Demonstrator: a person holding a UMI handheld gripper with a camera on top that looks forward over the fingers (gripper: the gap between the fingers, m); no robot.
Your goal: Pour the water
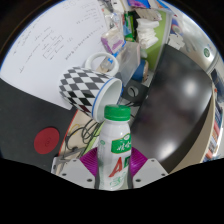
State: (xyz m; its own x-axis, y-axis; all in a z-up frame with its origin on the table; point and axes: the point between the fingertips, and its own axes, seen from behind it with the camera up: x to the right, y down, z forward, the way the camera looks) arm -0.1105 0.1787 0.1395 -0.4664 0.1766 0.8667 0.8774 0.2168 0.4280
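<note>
**Bottle in the claw, mug just beyond**

Claw (113,178) first: both fingers sit at either side of a small white plastic bottle (116,150), the purple pads (91,160) pressed up against its lower body, so the claw is clamped on the bottle. Bottle stands roughly upright between the fingers, leaning a little. Green screw cap (118,113) still on. Label shows a green band and red lettering, not legible.

Just ahead of the cap, a mug (92,92) with a black-and-white checker pattern. It appears tipped over toward the claw, its pale open mouth facing the bottle's top; the rim sits close to the cap, whether touching I cannot tell. Handle (104,62) on the far side of the mug.

Surface under both is a dark desk (185,100), glossy, with a pale reflection across it. Near the left finger, a green round object (46,137) marked with a dull red circle; what it is I cannot tell. Black cables (77,135) trail between it and the bottle.

Beyond the mug, a whiteboard (50,45) with faint handwriting. Further back, a clutter of boxes and packets (140,25) in green and white, too small to read.
</note>
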